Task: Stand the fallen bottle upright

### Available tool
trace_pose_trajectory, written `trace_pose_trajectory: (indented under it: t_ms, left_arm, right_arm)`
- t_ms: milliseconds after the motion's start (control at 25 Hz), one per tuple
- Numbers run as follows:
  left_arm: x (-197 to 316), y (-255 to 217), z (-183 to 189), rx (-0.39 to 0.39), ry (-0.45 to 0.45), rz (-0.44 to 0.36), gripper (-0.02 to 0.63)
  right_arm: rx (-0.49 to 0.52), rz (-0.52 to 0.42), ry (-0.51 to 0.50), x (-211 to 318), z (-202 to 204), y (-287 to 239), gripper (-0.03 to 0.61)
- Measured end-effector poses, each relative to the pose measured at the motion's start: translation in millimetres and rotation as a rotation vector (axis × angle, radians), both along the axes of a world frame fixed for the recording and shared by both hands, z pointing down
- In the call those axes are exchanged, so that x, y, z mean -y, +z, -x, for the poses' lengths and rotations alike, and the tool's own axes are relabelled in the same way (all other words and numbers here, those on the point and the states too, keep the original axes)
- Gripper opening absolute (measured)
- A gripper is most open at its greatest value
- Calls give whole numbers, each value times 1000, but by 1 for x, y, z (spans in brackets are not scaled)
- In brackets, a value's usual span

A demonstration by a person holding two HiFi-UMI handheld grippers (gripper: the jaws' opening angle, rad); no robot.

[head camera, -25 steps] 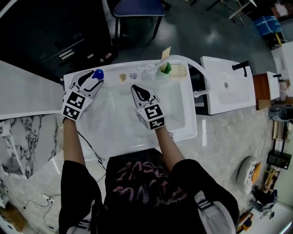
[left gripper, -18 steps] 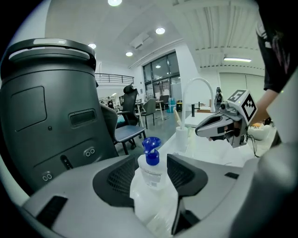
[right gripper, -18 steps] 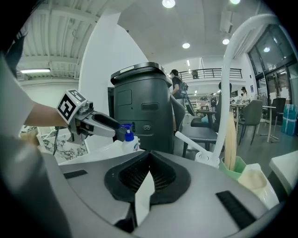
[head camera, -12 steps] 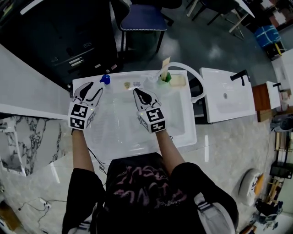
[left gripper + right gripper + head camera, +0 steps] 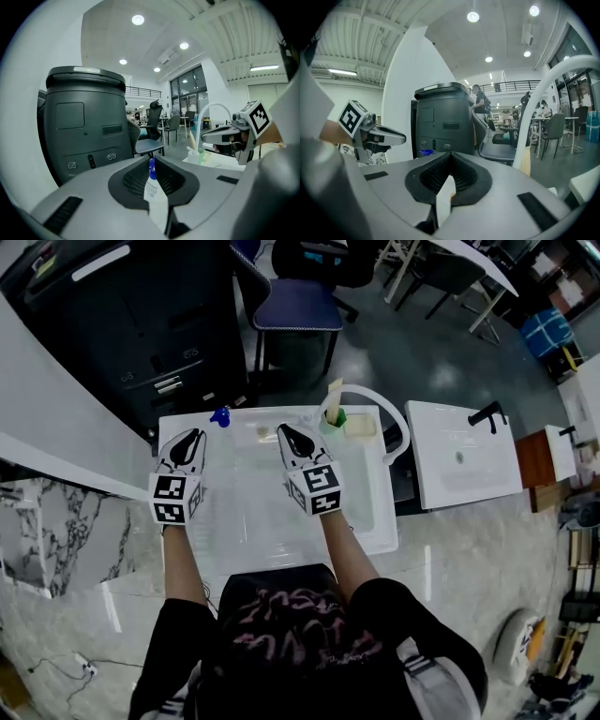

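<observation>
the bottle [image 5: 221,416] stands upright on the back rim of the white sink [image 5: 375,521], blue cap on top. it is just past the tip of the left gripper [image 5: 187,436] and a little to that gripper's right, apart from it. in the left gripper view the bottle appears through the thin slit between the jaws, its white label below the blue cap, but it stands out beyond them and nothing sits between the pads. those jaws have just been closing and are now clenched almost together on nothing.

the right gripper [image 5: 286,432] hangs over the middle of the sink near the back rim, well apart from the bottle. its jaws are clenched too, the tips meeting with only a wedge of white showing beneath them, and it holds nothing. both grippers point away from the person toward the back of the sink, side by side, each marker cube nearest the person's wrist.

further right on the back rim stands a green cup [image 5: 337,418], and a white hose [image 5: 398,423] arches out from beside it over the sink's right edge. a second white basin [image 5: 464,456] with a black faucet [image 5: 487,413] lies to the right. behind the sink are a dark cabinet [image 5: 141,324] and a blue-seated office chair [image 5: 300,306].
</observation>
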State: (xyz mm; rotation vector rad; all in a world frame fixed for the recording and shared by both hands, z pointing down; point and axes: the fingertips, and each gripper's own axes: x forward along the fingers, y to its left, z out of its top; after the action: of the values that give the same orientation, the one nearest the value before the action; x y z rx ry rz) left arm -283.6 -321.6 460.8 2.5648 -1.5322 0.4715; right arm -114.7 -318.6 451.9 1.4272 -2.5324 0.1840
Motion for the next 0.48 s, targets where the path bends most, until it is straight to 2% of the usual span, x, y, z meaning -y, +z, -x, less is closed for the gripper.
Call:
trace_pose_trajectory:
  t_ms: [240, 480]
  left_arm:
    - [-14, -21, -7, -26, -53, -43, 20]
    - [-28, -30, -15, -28, -77, -48, 17]
  right_arm:
    - [1, -49, -7, -3, -10, -23, 9]
    - [16, -78, -1, -8, -22, -39, 9]
